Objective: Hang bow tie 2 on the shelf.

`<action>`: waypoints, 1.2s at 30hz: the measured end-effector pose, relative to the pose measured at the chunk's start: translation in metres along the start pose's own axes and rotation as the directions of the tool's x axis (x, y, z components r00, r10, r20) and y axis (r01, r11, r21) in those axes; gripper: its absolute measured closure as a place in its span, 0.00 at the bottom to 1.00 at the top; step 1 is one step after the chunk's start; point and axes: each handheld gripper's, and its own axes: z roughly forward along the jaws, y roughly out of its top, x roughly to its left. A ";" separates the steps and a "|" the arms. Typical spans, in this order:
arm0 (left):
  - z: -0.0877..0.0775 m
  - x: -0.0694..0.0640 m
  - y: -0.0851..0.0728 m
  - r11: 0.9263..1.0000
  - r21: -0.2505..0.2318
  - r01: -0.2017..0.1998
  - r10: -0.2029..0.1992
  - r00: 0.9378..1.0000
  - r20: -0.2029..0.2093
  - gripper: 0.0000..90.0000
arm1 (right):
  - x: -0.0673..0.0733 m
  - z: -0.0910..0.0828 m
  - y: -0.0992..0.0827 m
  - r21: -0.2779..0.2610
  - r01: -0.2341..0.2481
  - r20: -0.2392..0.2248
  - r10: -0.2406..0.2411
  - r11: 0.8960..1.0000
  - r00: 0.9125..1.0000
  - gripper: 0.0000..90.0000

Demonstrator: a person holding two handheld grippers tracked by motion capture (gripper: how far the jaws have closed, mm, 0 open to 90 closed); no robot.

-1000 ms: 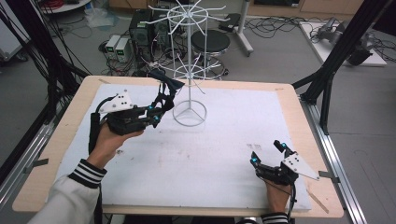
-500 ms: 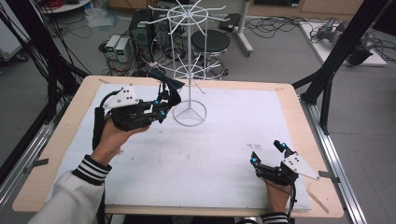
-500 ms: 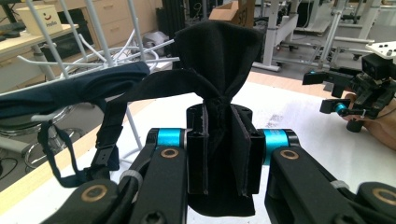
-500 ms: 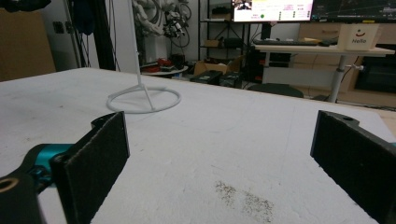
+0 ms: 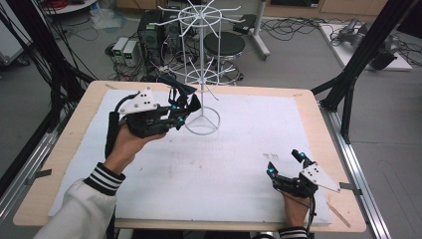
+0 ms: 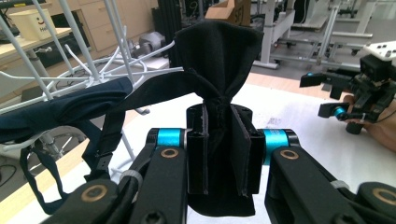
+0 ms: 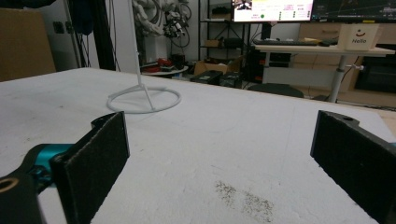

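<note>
item: black cloth (image 6: pixel 219 56), pinched in my left gripper (image 5: pixel 186 102), just beside the white wire rack (image 5: pixel 201 79); my right gripper (image 5: pixel 284 164) wide apart, idle, farther off.

Left tongs (image 5: pixel 185 102) clamped on dark cloth (image 5: pixel 175 85), held up beside the white wire rack (image 5: pixel 202 74) near its ring base. Right tongs (image 5: pixel 285 163) spread apart, low over the white mat (image 5: pixel 224 149) at the bench (image 5: pixel 318 124) front-right corner, well apart from the rack.
</note>
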 end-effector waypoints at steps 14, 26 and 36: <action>0.010 0.004 0.009 1.000 0.011 -0.011 0.011 1.000 -0.011 0.86 | 0.000 0.000 0.000 -0.001 -0.005 0.001 0.005 1.000 1.000 0.04; 0.019 0.005 0.009 1.000 0.027 -0.006 0.007 1.000 -0.007 0.86 | 0.000 0.000 0.000 0.000 -0.007 -0.003 0.007 1.000 1.000 0.04; 0.025 0.003 0.002 0.999 0.046 -0.004 0.004 1.000 -0.005 0.86 | 0.000 0.000 0.000 0.000 -0.004 -0.003 0.004 1.000 1.000 0.04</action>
